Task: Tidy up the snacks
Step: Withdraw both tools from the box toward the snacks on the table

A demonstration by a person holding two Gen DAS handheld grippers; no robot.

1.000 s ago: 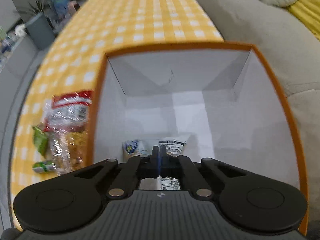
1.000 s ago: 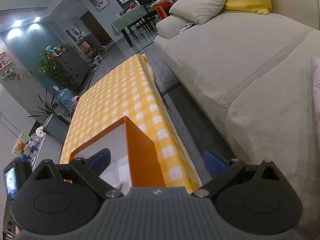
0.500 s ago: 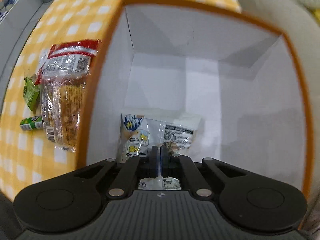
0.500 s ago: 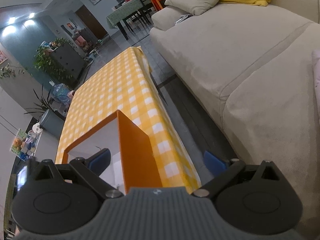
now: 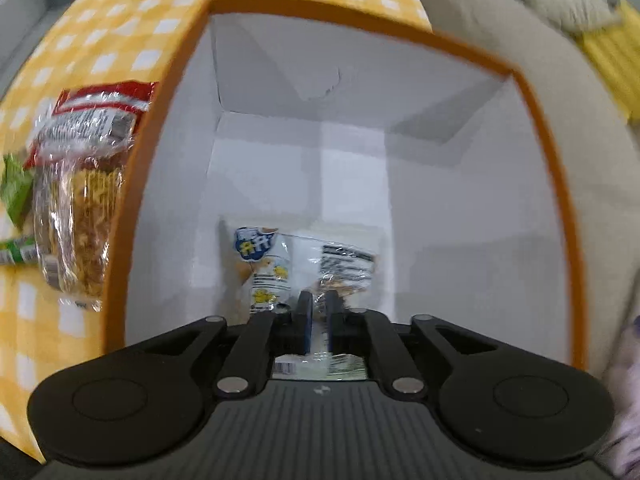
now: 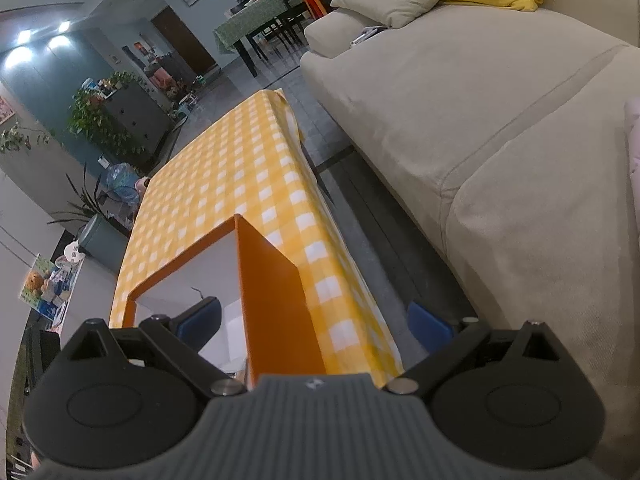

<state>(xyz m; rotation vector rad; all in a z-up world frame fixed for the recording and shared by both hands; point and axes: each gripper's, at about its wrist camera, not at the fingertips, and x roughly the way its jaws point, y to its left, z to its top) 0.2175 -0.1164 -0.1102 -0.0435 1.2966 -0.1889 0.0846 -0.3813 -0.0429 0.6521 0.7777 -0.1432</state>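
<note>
Orange box (image 5: pixel 536 128), white inside, w/ clear snack pkt (image 5: pixel 316 264) at bottom. Left gripper (image 5: pixel 318 314) jaws just parting, pkt edge between, pads barely off it. Right gripper (image 6: pixel 316 320) spread wide, straddling box wall.

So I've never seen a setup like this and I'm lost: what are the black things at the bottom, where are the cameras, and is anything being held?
No robot here: a person holds a two-finger gripper in each hand, and each carries a wide-angle camera looking along its fingers. The black shapes are the grippers themselves.

The left view looks down into an orange box with white insides, standing on a yellow checked table. The left gripper has a clear snack packet between its fingers inside the box; its jaws have just been opening, so it seems to be letting go. More snacks lie on the table beside the box.

The right view shows the right gripper open and empty, straddling the box's wall, with a sofa alongside.
</note>
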